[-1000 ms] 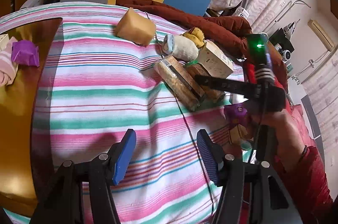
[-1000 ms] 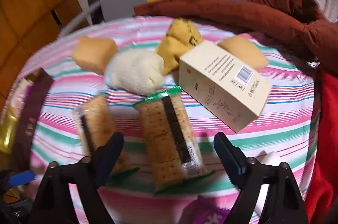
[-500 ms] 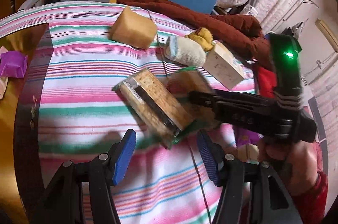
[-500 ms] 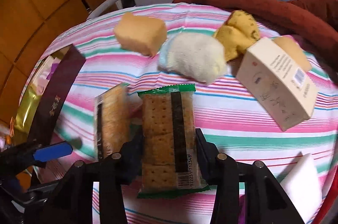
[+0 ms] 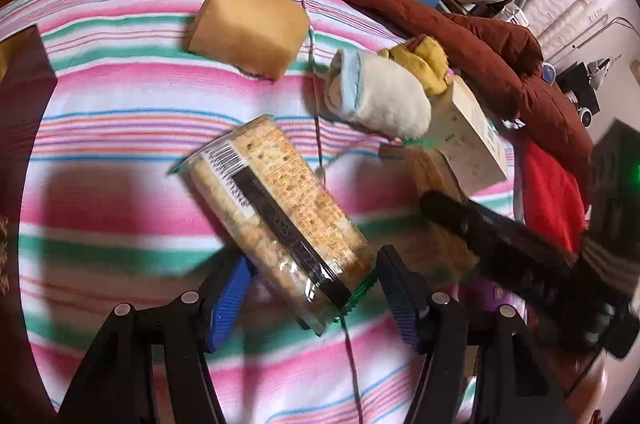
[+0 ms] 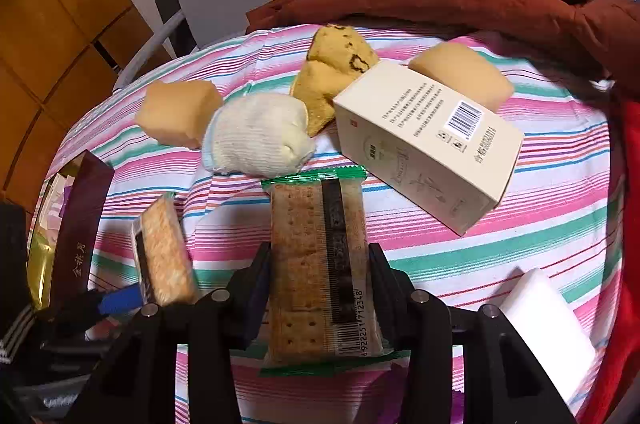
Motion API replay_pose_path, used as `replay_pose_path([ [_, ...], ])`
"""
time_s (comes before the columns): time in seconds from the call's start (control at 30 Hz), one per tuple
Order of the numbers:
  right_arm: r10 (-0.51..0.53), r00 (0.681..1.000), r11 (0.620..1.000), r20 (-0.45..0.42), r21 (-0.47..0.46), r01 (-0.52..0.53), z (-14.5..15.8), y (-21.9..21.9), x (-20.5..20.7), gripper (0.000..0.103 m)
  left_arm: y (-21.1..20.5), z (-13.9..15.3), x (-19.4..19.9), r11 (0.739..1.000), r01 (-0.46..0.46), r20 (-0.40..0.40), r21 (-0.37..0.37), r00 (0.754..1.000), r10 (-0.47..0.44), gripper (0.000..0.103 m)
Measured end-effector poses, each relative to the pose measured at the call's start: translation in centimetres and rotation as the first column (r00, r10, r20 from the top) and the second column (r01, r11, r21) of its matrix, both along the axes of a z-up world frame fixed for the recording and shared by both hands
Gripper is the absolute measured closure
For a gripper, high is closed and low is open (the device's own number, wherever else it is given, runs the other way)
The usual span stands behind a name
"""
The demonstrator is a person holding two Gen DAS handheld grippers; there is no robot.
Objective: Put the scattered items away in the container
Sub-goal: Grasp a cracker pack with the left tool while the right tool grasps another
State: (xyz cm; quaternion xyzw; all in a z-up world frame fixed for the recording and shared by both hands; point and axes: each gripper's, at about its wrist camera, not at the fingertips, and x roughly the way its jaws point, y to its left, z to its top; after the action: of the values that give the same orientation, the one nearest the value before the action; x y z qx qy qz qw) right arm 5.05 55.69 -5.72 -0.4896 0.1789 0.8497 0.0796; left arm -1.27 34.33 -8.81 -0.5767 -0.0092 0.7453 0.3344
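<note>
Striped pink-green tablecloth [image 6: 500,224]: right gripper [image 6: 320,288] clamps 1 clear-wrapped cracker pack [image 6: 320,264]; left gripper [image 5: 312,288], jaws widening, straddles another cracker pack [image 5: 280,207]; dark gold-lined box [image 6: 80,224] holds small items.

Two clear-wrapped cracker packs with green crimped ends lie flat on the striped cloth: one [image 6: 320,264] at 6 o'clock, the other [image 6: 162,252] at 8 o'clock. A cream box [image 6: 424,151] lies tilted at 2 o'clock, a rolled white sock [image 6: 256,135] at 11.

White block [image 6: 546,320] cut off behind right gripper [image 6: 320,298], container [image 6: 76,236] contents indistinct
</note>
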Motion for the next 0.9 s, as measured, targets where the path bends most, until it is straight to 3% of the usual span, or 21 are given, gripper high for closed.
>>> replay_pose_path([
  [0.13,0.007,1.000,1.000,-0.001,0.005,-0.007,0.0,-0.7,-0.3,0.057,-0.1,0.1,-0.8,1.000,-0.025,-0.004,0.010,1.000,0.025,0.038],
  [0.33,0.007,1.000,1.000,0.003,0.004,-0.008,-0.2,-0.9,-0.5,0.057,-0.8,-0.1,-2.2,0.993,-0.107,0.097,0.058,0.990,0.101,0.038],
  [0.57,0.025,0.999,1.000,0.023,0.001,-0.025,-0.8,-1.5,-1.1,0.057,-2.6,0.2,-1.1,0.994,-0.086,0.118,0.069,0.990,0.078,0.044],
  [0.7,0.018,1.000,1.000,0.025,-0.004,-0.018,-1.0,-1.5,-1.3,0.057,-3.5,1.3,-1.3,0.990,-0.135,0.118,0.048,0.985,0.129,0.034],
  [0.8,0.013,1.000,1.000,0.024,-0.010,-0.013,-1.0,-1.4,-1.1,0.057,-4.1,2.0,-2.2,0.978,-0.196,0.134,0.074,0.974,0.185,0.027],
  [0.9,0.010,1.000,1.000,0.024,-0.013,-0.010,-1.1,-1.3,-1.2,0.057,-2.8,1.7,-3.3,0.977,-0.212,0.146,0.034,0.968,0.205,0.025],
])
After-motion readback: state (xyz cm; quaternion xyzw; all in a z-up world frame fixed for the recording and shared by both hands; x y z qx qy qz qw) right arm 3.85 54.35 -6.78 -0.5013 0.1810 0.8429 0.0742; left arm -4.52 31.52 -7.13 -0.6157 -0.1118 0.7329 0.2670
